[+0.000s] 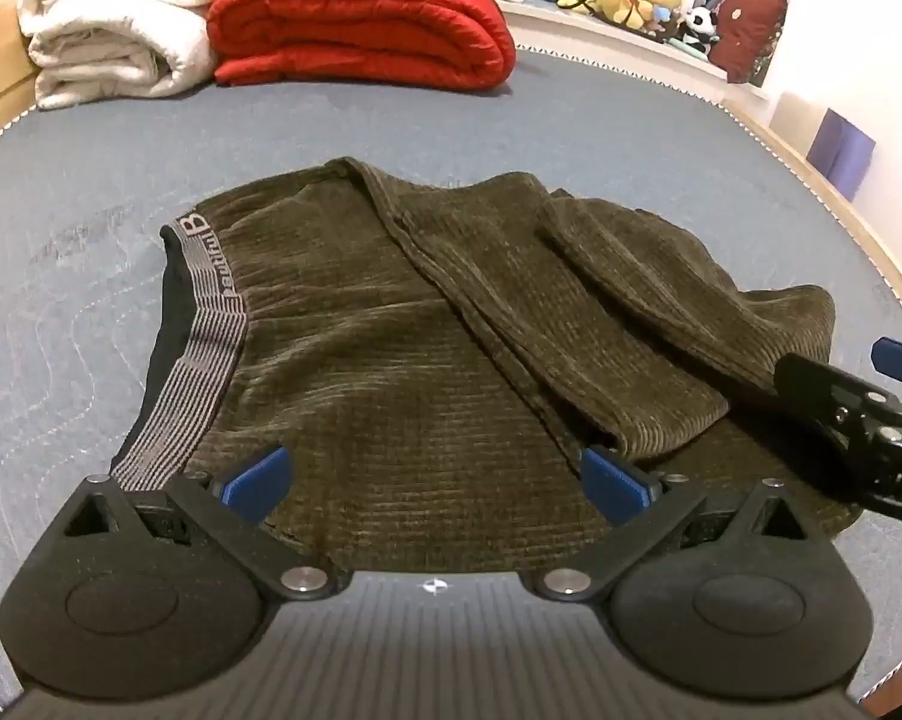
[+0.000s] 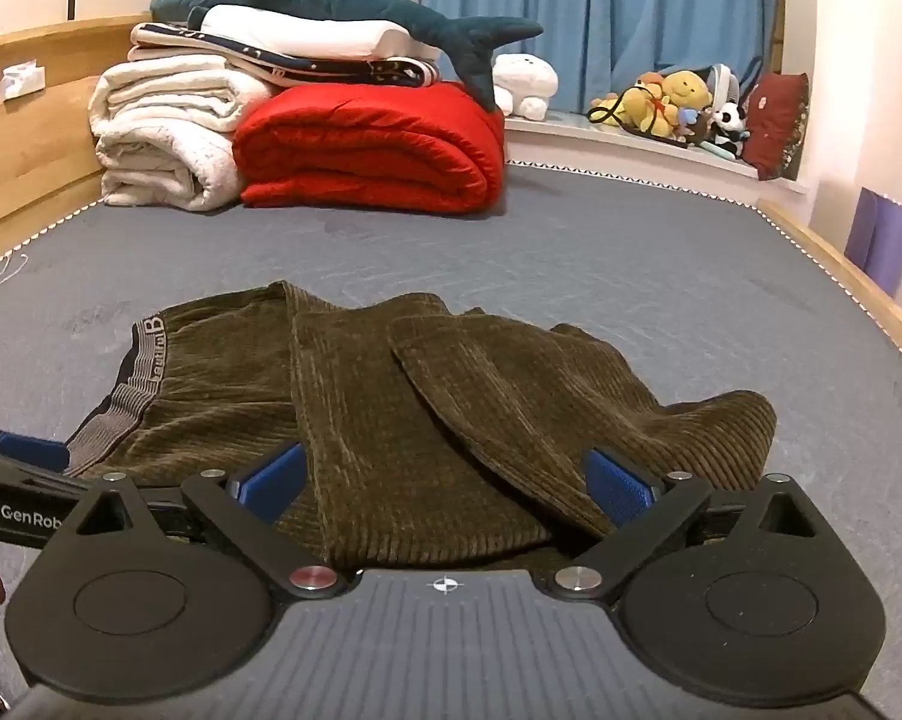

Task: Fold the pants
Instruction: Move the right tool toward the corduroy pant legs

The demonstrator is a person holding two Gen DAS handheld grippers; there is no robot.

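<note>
Olive-brown corduroy pants [image 1: 391, 330] lie partly folded on the grey-blue mattress [image 1: 91, 180], grey striped waistband [image 1: 211, 324] at the left, legs folded back over the body. My left gripper [image 1: 436, 483] is open over the near edge of the pants, holding nothing. The right gripper's body shows at the right edge of the left wrist view [image 1: 859, 420]. In the right wrist view the pants [image 2: 451, 408] lie just ahead and my right gripper [image 2: 448, 483] is open above the folded legs' near edge. The left gripper shows at the left edge of that view [image 2: 25, 468].
A folded red quilt [image 2: 373, 144] and white blankets [image 2: 163, 132] with a plush shark [image 2: 343, 0] are stacked at the far end of the bed. Stuffed toys [image 2: 673, 102] sit on a sill by blue curtains. A wooden bed frame [image 2: 841, 276] runs along the right side.
</note>
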